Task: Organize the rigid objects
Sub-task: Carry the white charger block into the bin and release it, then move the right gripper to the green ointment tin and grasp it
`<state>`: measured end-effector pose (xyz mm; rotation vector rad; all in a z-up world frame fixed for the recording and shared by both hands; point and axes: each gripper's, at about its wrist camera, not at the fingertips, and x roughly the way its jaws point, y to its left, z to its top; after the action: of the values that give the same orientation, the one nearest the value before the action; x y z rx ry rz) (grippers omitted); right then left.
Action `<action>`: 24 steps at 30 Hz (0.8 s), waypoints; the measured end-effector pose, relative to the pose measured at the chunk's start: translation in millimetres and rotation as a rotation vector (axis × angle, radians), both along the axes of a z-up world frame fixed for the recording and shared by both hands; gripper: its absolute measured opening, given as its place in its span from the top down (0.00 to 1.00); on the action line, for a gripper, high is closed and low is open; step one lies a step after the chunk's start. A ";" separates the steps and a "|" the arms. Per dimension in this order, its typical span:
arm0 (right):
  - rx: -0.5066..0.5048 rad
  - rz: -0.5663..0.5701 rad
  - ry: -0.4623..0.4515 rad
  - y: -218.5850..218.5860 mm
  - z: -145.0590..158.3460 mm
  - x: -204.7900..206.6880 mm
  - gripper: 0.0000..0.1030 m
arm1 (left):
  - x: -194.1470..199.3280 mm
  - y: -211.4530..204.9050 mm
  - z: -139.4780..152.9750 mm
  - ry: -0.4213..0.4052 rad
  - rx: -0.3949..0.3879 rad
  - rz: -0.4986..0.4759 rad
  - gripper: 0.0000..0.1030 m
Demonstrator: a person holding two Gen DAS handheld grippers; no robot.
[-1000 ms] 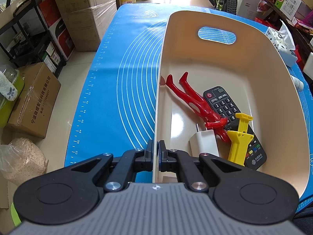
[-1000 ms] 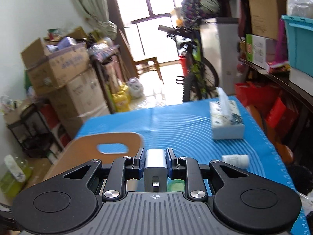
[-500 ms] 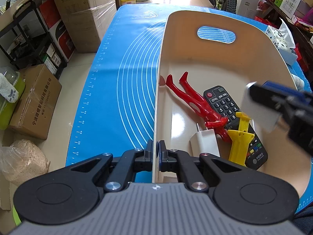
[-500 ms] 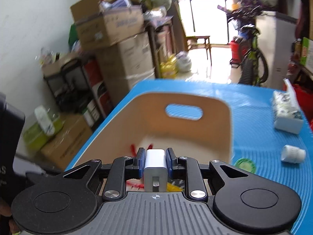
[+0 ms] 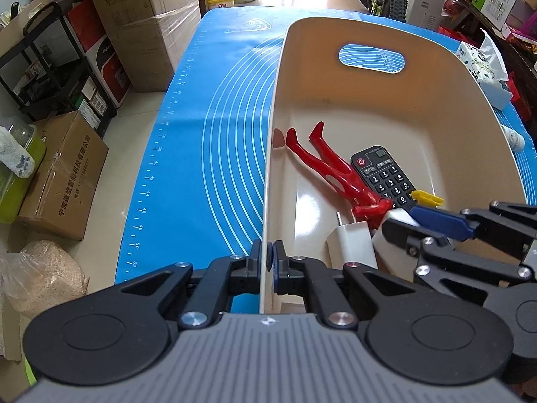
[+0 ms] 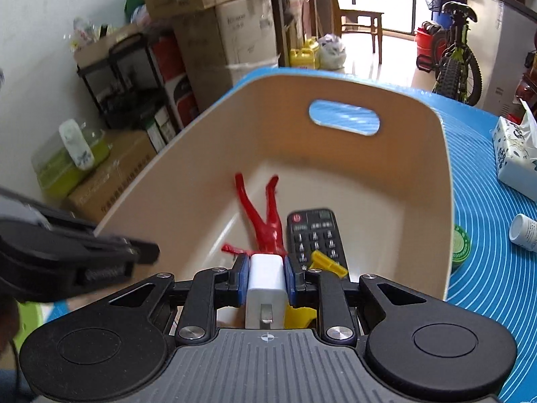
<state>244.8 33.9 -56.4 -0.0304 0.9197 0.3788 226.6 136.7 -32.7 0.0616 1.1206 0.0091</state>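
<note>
While the left gripper [image 5: 267, 257] pinches the beige bin [image 5: 436, 77] wall, figure [image 5: 330, 171], remote [image 5: 382, 174] and charger [image 5: 352, 245] lie inside; the right gripper [image 6: 266, 277] clamps another white charger [image 6: 266, 282] above them, bottle [image 6: 523, 228] and tin [image 6: 459, 243] outside.

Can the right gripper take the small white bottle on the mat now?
Probably not yet: the right gripper is shut on a white charger over the basket, while the white bottle lies outside it.

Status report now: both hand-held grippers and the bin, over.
Left hand-held gripper shut on bin wall. Right hand-held gripper shut on charger, above bin. Nothing blocking.
</note>
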 end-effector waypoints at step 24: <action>0.153 -0.337 -0.247 -136.5 58.4 7.3 0.42 | -0.5 0.3 -1.7 0.003 -0.003 0.005 0.93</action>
<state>252.0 -102.6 2.0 0.2117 0.6351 0.1260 226.1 137.0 -34.4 0.0558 1.1234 0.0122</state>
